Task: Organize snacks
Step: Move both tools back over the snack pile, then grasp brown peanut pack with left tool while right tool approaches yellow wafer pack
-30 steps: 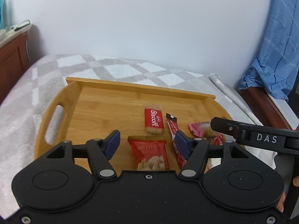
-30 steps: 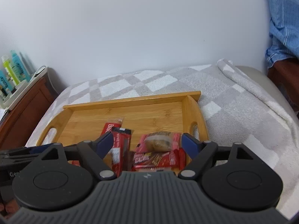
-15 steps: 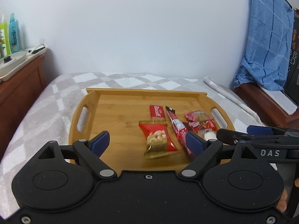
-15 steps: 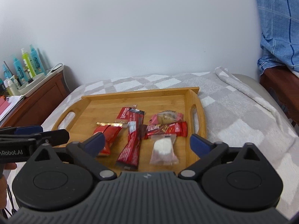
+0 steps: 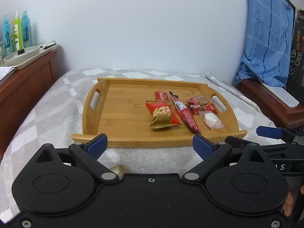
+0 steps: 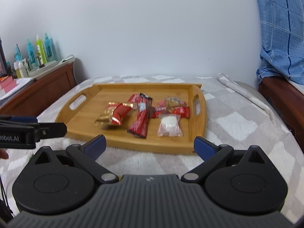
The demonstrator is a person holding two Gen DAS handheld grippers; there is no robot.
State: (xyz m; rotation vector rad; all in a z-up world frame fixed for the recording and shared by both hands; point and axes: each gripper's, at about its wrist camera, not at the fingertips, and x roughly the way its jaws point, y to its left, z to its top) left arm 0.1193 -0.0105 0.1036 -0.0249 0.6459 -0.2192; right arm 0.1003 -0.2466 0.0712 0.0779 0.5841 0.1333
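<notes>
Bed [image 5: 47, 114], bamboo tray [image 5: 117, 142], both my grippers empty, fingers spread.
Snacks bunch at tray's right end: nut bag [image 5: 162, 114], long stick pack [image 5: 184, 114] running front-to-back, white candy [image 6: 169, 124] nearest front-right corner; my right gripper [image 6: 150, 144] looks closer than left gripper [image 5: 150, 142].

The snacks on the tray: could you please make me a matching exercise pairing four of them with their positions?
Things:
1. Biscoff packet
2. long red stick pack
3. white sweet in clear wrapper
4. red and gold nut bag

Places:
A. nearest the right handle, front
B. farthest back
C. leftmost of the snacks, front
D. between the nut bag and the white sweet

Pairs: 1-B, 2-D, 3-A, 4-C
</notes>
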